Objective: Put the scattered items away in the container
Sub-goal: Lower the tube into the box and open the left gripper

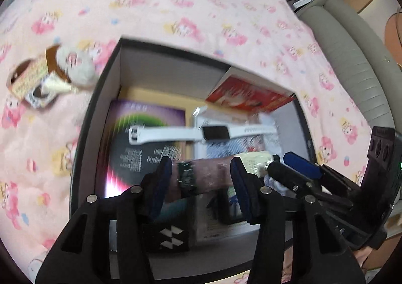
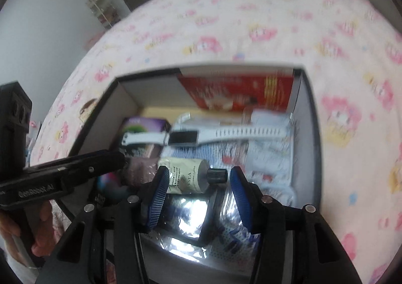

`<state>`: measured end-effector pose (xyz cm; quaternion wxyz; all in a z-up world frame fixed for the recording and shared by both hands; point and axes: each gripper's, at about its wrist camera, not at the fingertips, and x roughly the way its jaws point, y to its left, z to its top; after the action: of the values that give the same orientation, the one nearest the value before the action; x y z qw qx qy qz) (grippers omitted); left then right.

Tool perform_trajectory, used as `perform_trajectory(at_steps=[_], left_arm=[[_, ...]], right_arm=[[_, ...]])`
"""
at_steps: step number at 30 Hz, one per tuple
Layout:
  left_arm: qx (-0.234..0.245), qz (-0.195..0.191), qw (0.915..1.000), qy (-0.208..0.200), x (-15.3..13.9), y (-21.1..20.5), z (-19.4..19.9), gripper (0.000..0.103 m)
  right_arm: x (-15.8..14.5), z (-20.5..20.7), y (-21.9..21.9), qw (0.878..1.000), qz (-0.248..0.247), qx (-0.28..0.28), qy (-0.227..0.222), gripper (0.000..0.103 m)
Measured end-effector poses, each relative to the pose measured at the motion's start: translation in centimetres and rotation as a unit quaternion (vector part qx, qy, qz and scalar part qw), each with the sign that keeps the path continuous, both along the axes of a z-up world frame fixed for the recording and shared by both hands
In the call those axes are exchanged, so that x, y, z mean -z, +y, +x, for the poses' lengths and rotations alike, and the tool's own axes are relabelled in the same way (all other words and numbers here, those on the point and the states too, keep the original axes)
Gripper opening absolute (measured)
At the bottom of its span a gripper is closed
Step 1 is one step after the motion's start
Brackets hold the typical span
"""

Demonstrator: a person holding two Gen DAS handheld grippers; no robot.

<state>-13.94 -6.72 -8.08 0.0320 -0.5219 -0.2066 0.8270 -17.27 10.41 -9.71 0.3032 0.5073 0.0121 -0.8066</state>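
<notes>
A dark-rimmed cardboard box (image 1: 105,75) sits on the pink patterned blanket. Inside lie a white smartwatch (image 1: 201,133), a purple booklet (image 1: 148,130), a red packet (image 1: 248,95) and a cream tube with a black cap (image 2: 188,178). My left gripper (image 1: 201,178) is open above a pinkish-brown packet (image 1: 206,178) in the box. My right gripper (image 2: 198,183) is open over the box, jaws either side of the cream tube, not closed on it. It shows at the right of the left wrist view (image 1: 294,168). A white plush toy with brown wrappers (image 1: 52,72) lies on the blanket left of the box.
A silvery foil packet (image 2: 186,218) and printed pouches (image 2: 266,153) fill the box's near side. A grey sofa (image 1: 351,57) borders the blanket at the right. A wall and shelf with small items (image 2: 100,4) stand beyond the blanket.
</notes>
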Motion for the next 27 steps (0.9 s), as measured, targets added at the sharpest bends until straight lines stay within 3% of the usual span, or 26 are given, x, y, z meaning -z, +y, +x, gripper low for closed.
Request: perform_trajectory(at_steps=[3, 7, 11, 15, 19, 22, 27], left_arm=[[0.006, -0.015, 0.9997, -0.016, 0.3, 0.7, -0.8, 0.048], [0.019, -0.025, 0.9983, -0.049, 1.8, 1.8, -1.0, 0.047], [0.022, -0.004, 0.9967, -0.078, 3.2, 2.0, -0.4, 0.046], [0.036, 0.004, 0.9973, -0.065, 2.6, 2.1, 0.8, 0.046], [0.024, -0.001, 0.9985, -0.050, 2.4, 1.7, 0.6, 0.046], [0.015, -0.006, 0.9978, -0.064, 3.1, 1.7, -0.3, 0.046], [0.037, -0.006, 0.9947, -0.096, 4.2, 3.3, -0.1, 0.043]], right_arm=[[0.0, 0.0, -0.5, 1.000, 0.010, -0.002, 0.007, 0.047], [1.8, -0.1, -1.1, 0.999, 0.035, -0.012, -0.027, 0.047], [2.3, 0.1, -1.2, 0.998, 0.039, -0.027, -0.048, 0.047], [2.9, 0.6, -0.9, 0.995, 0.024, -0.045, -0.082, 0.047], [2.6, 0.7, -0.1, 0.997, 0.015, -0.022, -0.076, 0.047], [2.7, 0.8, -0.2, 0.998, 0.025, -0.003, -0.058, 0.047], [3.4, 1.7, -0.3, 0.997, 0.033, -0.022, -0.073, 0.047]])
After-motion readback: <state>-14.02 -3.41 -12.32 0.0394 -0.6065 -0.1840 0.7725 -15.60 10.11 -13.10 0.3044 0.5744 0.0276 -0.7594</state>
